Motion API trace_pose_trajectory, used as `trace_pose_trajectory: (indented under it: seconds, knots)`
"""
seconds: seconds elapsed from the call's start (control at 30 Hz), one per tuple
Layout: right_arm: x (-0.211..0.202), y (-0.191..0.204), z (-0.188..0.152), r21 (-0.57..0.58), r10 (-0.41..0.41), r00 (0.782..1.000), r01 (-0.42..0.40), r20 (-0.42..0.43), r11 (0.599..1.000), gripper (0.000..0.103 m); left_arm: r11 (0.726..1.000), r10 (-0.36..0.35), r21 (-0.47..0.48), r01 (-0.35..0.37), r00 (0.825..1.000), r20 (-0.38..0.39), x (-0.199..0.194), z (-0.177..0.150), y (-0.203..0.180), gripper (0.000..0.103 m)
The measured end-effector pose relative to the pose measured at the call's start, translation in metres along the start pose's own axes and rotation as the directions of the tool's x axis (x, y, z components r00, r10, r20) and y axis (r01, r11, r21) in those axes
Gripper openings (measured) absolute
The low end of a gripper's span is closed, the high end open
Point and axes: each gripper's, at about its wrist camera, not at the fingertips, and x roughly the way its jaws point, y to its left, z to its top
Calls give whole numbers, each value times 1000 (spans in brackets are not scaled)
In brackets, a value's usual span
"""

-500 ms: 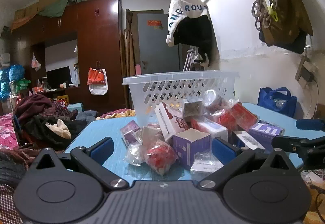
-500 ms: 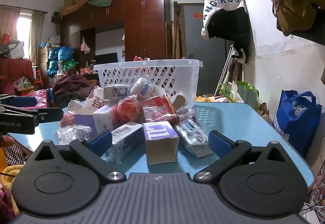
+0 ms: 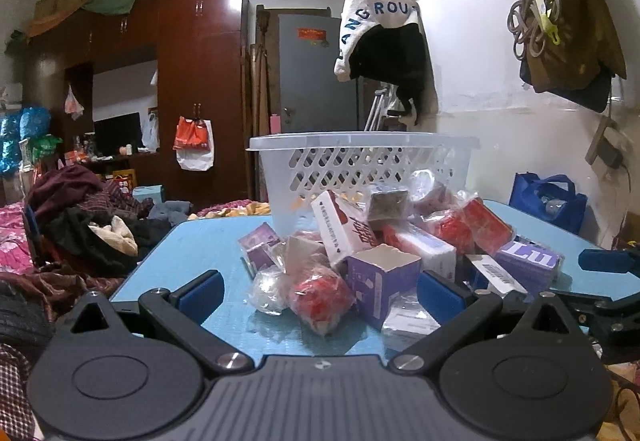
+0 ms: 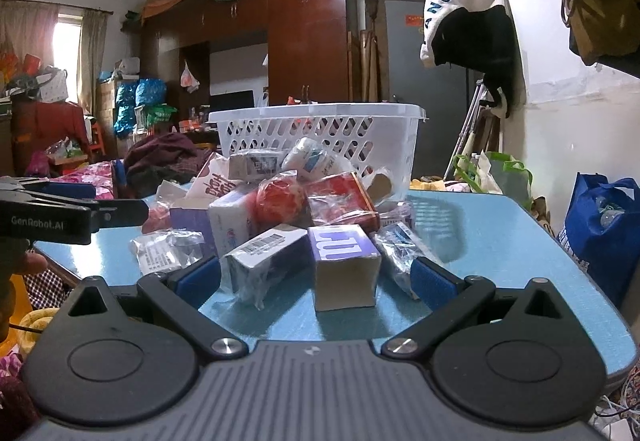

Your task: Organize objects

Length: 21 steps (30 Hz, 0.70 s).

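Note:
A pile of small packaged goods lies on the blue table [image 3: 188, 249] in front of a white perforated basket [image 3: 360, 169]. In the left wrist view my left gripper [image 3: 320, 293] is open, and a red wrapped ball [image 3: 320, 301] and an open purple box [image 3: 380, 277] lie just beyond its blue pads. My right gripper [image 4: 316, 281] is open too. A purple box [image 4: 344, 265] and a white barcode box [image 4: 264, 253] sit between and just beyond its pads, untouched. The basket [image 4: 320, 133] stands behind the pile. Each gripper shows at the edge of the other's view.
Heaped clothes [image 3: 88, 225] lie left of the table. A blue bag [image 4: 604, 229] stands on the floor by the right wall. A dark wardrobe [image 3: 192, 81] and a grey door [image 3: 312, 81] are at the back. Bare table top [image 4: 480, 237] shows right of the pile.
The pile and basket sit slightly higher in both wrist views, and a little further right in the right one. Both grippers remain open and hold nothing.

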Motion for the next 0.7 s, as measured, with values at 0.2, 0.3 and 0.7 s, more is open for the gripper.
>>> trace_pose_trajectory:
  seconds: [0.2,0.3,0.7]
  knots:
    - [1,-2,0,8,-1,1000,1,-6,1000,103,1000,3,-4,-3,1000,4,0,0,1,103]
    - [0,-4,0,16,7,1000,-7,-9,1000,103,1000,1,2,-1,1000,2,0,0,0,103]
    - [2,-9,0,43,7,1000,-6,-25,999,103,1000,-1,20,1,1000,1,0,-1,-2,103]
